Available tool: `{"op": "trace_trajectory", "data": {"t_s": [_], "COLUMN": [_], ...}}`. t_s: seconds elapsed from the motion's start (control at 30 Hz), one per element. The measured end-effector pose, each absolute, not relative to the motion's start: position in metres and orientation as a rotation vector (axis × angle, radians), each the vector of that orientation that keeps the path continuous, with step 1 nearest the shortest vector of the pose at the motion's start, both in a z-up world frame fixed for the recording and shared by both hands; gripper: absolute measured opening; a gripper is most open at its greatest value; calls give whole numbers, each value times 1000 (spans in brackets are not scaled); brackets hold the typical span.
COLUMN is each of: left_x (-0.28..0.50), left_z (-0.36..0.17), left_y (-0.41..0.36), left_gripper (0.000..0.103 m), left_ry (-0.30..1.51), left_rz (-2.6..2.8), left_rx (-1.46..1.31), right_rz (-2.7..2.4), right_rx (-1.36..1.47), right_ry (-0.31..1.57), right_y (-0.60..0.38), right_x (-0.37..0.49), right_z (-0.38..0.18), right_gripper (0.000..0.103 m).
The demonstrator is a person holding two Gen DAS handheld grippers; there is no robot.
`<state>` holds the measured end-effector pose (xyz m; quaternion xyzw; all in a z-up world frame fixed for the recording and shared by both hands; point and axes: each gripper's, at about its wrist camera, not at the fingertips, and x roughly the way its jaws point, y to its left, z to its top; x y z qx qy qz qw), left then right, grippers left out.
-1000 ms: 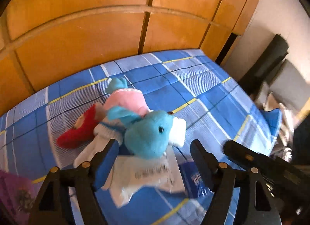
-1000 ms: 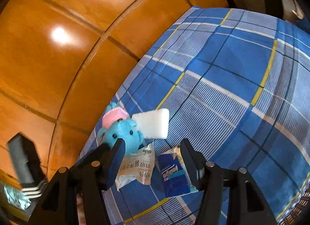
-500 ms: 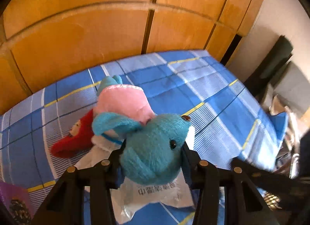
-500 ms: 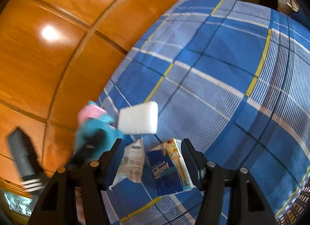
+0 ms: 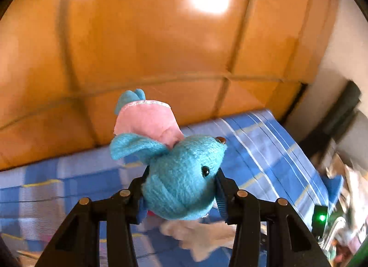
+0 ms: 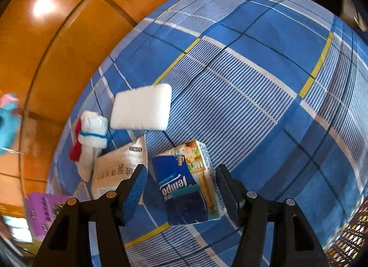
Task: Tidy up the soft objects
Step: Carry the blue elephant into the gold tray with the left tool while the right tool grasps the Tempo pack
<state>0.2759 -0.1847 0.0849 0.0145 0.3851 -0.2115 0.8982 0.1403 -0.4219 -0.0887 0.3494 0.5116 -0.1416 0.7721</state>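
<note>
My left gripper (image 5: 180, 194) is shut on a turquoise plush toy (image 5: 181, 175) with a pink skirt and holds it lifted above the blue plaid bed (image 5: 264, 143). The toy also shows at the left edge of the right wrist view (image 6: 7, 124). My right gripper (image 6: 179, 188) is open, with its jaws on either side of a blue Tempo tissue pack (image 6: 186, 186) that lies on the bed (image 6: 253, 71). A white sponge (image 6: 142, 107), a white sock with red and blue trim (image 6: 92, 133) and a white plastic packet (image 6: 119, 168) lie just beyond.
An orange wooden headboard (image 5: 161, 37) stands behind the bed. A purple packet (image 6: 43, 211) lies at the lower left in the right wrist view. A perforated basket (image 6: 352, 234) shows at the lower right. Dark furniture and clutter (image 5: 340, 129) stand right of the bed.
My left gripper closed on the plush toy and lifted it off the bed. My right gripper moved down toward the tissue pack, which now sits between its open jaws.
</note>
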Motion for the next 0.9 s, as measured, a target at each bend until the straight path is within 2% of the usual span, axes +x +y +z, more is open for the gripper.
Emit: {"op": "trace_trajectory", "data": {"t_s": [0.2, 0.37, 0.67, 0.9], "left_x": [280, 270, 195, 130], "left_z": [128, 135, 91, 43], "left_y": [-87, 8, 151, 224], "left_gripper": [48, 49, 49, 49], "left_ry": [714, 696, 713, 743], "left_rz": [-249, -88, 80, 158], "left_rx": [-14, -67, -143, -236], "right_rz": [-314, -321, -343, -361], "right_rx": [673, 649, 463, 388], "right_ry": [1158, 1176, 1234, 1254], "right_y": [-412, -410, -390, -383], "right_x": [147, 148, 155, 156], "right_z": [-92, -94, -94, -95], "right_gripper": [63, 63, 63, 63]}}
